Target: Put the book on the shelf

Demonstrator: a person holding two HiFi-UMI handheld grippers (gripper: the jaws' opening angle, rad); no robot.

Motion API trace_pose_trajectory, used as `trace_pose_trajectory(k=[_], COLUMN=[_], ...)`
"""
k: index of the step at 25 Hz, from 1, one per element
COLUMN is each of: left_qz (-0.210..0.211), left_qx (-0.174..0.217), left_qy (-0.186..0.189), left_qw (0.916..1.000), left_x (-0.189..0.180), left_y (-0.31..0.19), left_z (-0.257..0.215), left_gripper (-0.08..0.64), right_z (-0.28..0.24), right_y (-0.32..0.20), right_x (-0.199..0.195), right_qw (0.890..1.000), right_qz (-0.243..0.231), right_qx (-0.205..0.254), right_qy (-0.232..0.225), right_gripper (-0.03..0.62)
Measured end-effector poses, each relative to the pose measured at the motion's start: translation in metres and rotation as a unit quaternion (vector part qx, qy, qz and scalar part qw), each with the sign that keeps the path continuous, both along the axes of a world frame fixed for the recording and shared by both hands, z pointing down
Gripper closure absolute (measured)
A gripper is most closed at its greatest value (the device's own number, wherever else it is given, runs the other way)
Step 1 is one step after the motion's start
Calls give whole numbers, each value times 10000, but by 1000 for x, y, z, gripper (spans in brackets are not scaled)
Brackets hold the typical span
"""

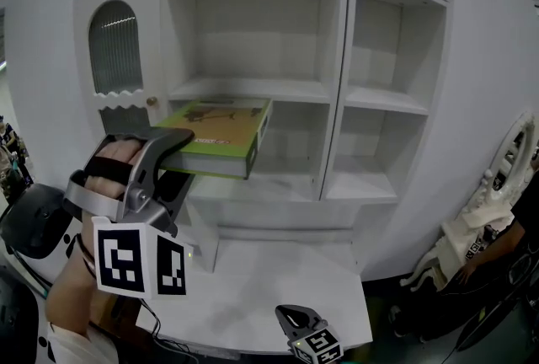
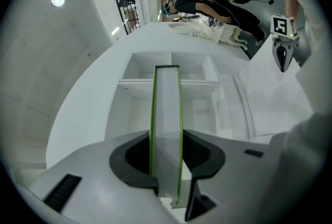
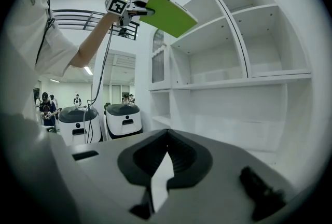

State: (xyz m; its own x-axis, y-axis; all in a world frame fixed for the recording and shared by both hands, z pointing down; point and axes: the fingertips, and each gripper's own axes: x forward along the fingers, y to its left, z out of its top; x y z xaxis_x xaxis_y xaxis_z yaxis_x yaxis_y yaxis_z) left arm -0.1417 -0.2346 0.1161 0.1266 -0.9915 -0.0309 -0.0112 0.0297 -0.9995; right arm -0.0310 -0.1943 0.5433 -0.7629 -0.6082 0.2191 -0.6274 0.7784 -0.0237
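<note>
No readable text: the print on the book point(image 1: 221, 135) cover is too small, and the cubes carry only square markers. Count: one book, two grippers, one white shelf unit point(image 1: 253, 89). Left gripper point(image 1: 171, 158), lower left of frame, is clamped on the book's near edge. The book lies flat, centre frame, far end inside the middle compartment's opening. Right gripper point(image 1: 294, 318), bottom centre, has jaws pressed together, empty.
</note>
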Motion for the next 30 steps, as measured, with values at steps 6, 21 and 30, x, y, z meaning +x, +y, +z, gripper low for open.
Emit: trace_pose_trajectory(k=[6, 21, 30], left_qz=[44, -39, -41], left_qx=[-19, 68, -110], left_qy=[-1, -119, -164], left_qw=[10000, 9999, 9998], left_x=[8, 19, 27], left_y=[-6, -51, -83], left_z=[-20, -29, -24], left_gripper=[416, 416, 416], right_z=[-2, 3, 11], right_y=[0, -11, -17], right_x=[7, 35, 49], right_qw=[9999, 9983, 9968], right_qz=[128, 570, 773], right_qx=[26, 6, -148], right_qy=[-32, -92, -152], right_gripper=[580, 579, 580])
